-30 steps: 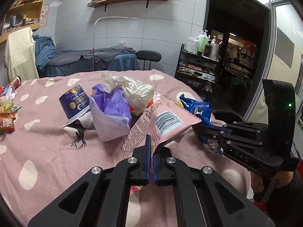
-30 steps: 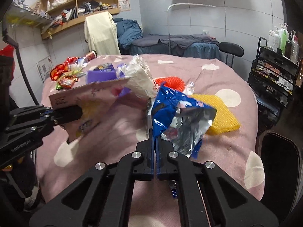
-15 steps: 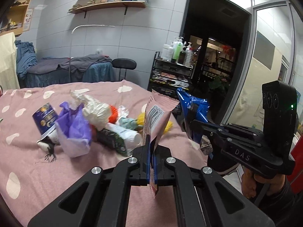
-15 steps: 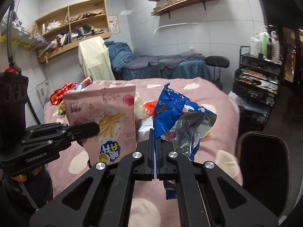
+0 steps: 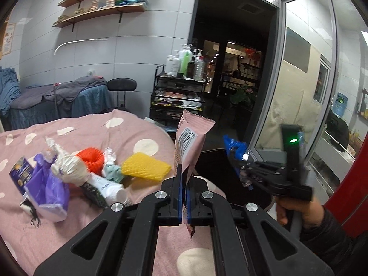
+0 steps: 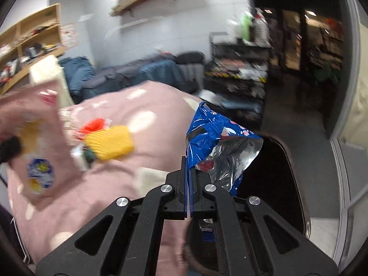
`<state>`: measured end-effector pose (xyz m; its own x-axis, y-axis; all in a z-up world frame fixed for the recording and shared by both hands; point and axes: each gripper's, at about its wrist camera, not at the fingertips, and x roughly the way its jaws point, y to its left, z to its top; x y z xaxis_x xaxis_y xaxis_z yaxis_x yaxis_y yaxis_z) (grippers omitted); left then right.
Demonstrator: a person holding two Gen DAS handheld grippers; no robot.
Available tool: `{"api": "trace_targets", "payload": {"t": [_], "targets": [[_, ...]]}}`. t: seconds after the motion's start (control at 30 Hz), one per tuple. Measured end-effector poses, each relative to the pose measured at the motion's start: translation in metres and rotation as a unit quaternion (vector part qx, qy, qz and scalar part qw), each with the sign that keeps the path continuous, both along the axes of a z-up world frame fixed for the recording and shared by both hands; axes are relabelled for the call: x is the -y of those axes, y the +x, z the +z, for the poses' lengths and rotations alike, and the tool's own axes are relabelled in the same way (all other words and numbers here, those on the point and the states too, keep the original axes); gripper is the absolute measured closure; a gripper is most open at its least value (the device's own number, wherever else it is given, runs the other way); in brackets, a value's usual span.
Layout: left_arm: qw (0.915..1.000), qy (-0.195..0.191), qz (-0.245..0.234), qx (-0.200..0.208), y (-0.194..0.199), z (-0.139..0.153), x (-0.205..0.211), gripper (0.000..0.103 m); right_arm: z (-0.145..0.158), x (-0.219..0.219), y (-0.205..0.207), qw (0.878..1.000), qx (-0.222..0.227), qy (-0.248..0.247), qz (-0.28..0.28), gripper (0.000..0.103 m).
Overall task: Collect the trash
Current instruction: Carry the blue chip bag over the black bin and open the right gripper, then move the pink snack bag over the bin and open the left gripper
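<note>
My left gripper [image 5: 184, 179] is shut on a pink snack bag [image 5: 192, 140], held upright above the table's right edge. My right gripper [image 6: 188, 172] is shut on a blue foil wrapper [image 6: 220, 142], held over a dark bin [image 6: 276, 184] beside the table. In the left wrist view the right gripper [image 5: 239, 161] and the blue wrapper [image 5: 234, 147] hang to the right, above the bin [image 5: 211, 161]. The pink bag shows blurred at the left of the right wrist view [image 6: 34, 138].
On the pink spotted tablecloth [image 5: 69, 218] lie a yellow foam net [image 5: 145, 166], an orange net [image 5: 90, 158], a white bottle [image 5: 108, 187], a crumpled white bag [image 5: 69, 168], a purple bag [image 5: 48, 188] and a blue cup [image 5: 19, 170]. A black trolley with bottles [image 5: 177, 92] stands behind.
Both grippers have swung right with their bags, from over the table toward its edge. The blue wrapper now hangs over the dark bin.
</note>
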<state>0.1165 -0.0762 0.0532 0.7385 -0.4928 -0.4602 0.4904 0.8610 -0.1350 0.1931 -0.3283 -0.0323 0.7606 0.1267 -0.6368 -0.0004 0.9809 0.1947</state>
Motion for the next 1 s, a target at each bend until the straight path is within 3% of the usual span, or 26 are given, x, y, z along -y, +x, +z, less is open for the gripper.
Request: {"api": "trace_targets", "payload": {"t": [0.17,0.37,0.43,0.47,0.5,0.57,0.83,1.0], "targets": [[0.9996,-0.001,-0.029,-0.008,0.005,-0.002,0.019,0.1,-0.052,0.029,0.023,0.995,-0.085,0.033,-0.037,0.101],[0.9982,-0.008,-0.054,-0.026,0.01,-0.006,0.038,0.1,-0.084,0.036,0.029,0.99,-0.128,0.04,-0.046,0.101],[0.9978,-0.005,-0.061,-0.027,0.01,-0.007,0.045,0.1,-0.089,0.033,0.028,0.989,-0.139,0.039,-0.044,0.096],[0.9976,-0.005,-0.064,-0.028,0.01,-0.008,0.048,0.1,-0.09,0.029,0.027,0.989,-0.138,0.04,-0.044,0.083],[0.9972,-0.005,-0.068,-0.031,0.011,-0.008,0.051,0.1,-0.09,0.028,0.025,0.989,-0.134,0.043,-0.043,0.057],[0.9965,-0.006,-0.076,-0.035,0.012,-0.009,0.056,0.1,-0.086,0.03,0.017,0.99,-0.117,0.053,-0.054,0.031],[0.9941,0.003,-0.099,-0.044,0.02,-0.01,0.086,0.1,-0.056,0.033,-0.009,0.993,-0.065,0.053,-0.08,0.03],[0.9922,0.017,-0.111,-0.054,0.03,-0.015,0.107,0.1,-0.031,0.052,-0.023,0.989,-0.019,0.024,-0.145,0.021]]}}
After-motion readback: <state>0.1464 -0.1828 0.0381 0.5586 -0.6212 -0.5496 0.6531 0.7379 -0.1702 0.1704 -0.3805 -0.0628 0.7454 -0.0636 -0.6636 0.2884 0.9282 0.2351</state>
